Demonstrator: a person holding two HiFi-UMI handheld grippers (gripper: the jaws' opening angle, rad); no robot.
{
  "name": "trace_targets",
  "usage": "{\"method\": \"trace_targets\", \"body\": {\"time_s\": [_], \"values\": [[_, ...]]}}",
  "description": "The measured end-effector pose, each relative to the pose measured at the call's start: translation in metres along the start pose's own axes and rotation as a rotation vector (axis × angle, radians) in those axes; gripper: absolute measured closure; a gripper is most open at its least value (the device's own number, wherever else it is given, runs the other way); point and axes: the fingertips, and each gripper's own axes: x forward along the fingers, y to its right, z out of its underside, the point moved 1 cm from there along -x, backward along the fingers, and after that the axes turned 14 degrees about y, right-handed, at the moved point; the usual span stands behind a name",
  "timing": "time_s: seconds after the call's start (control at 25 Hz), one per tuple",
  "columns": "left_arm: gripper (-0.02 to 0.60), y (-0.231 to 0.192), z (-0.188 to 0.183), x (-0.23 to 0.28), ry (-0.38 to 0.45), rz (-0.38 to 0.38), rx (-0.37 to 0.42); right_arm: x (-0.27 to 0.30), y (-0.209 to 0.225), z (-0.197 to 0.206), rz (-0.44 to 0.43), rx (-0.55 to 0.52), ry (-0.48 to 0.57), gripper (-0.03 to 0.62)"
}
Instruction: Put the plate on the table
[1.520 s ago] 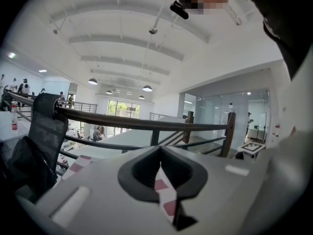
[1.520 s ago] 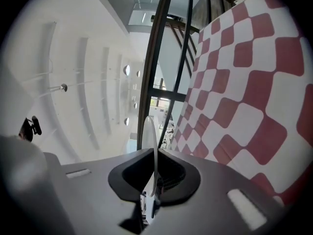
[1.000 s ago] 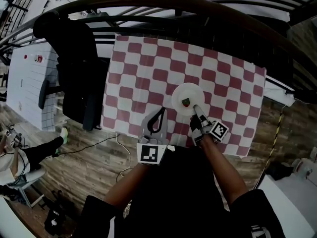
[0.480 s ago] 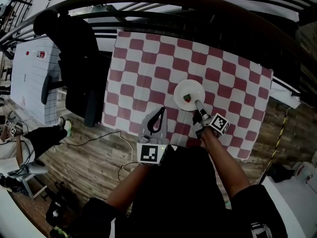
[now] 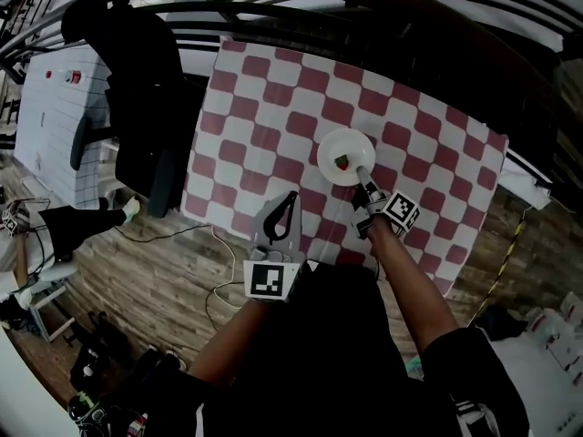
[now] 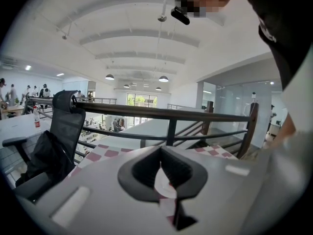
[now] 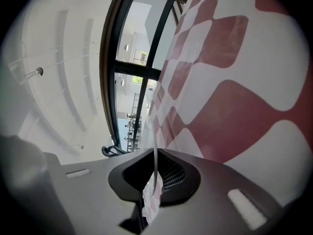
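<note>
One table [image 5: 264, 107] in red-and-white checked cloth filled the head view. Near its middle was a white plate [image 5: 351, 146], on the cloth or just above it. The right gripper [image 5: 364, 173] clamped the plate's rim at five o'clock, apparently to set it down. At seven o'clock the left gripper [image 5: 292, 197] hung closed, empty and unneeded.

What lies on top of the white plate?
One small red and green thing, perhaps a strawberry, lies near the middle of the plate. The fingers of the right gripper clamp the near rim and cover that part; the rest looks bare.
</note>
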Motion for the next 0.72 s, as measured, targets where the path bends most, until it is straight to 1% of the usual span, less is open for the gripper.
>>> {"method": "trace_targets", "body": {"time_s": [0.16, 0.24, 0.36, 0.48, 0.64, 0.72], "values": [[0.572, -0.014, 0.0, -0.011, 0.0, -0.032, 0.021, 0.021, -0.011, 0.018, -0.021, -0.026, -0.058, 0.579], [0.572, -0.02, 0.0, -0.017, 0.005, -0.057, 0.017, 0.028, -0.013, 0.027, -0.019, -0.035, -0.08, 0.579], [0.572, -0.028, 0.001, -0.024, 0.012, -0.088, 0.012, 0.038, -0.012, 0.036, -0.011, -0.025, -0.089, 0.579], [0.572, -0.029, 0.002, -0.029, 0.023, -0.094, 0.019, 0.047, -0.01, 0.041, -0.009, -0.034, -0.097, 0.579], [0.572, -0.032, 0.003, -0.037, 0.015, -0.103, 0.011, 0.052, -0.002, 0.043, 0.036, -0.035, -0.097, 0.577], [0.572, -0.032, 0.003, -0.04, 0.016, -0.106, 0.005, 0.052, 0.002, 0.038, 0.073, -0.062, -0.098, 0.576]]}}
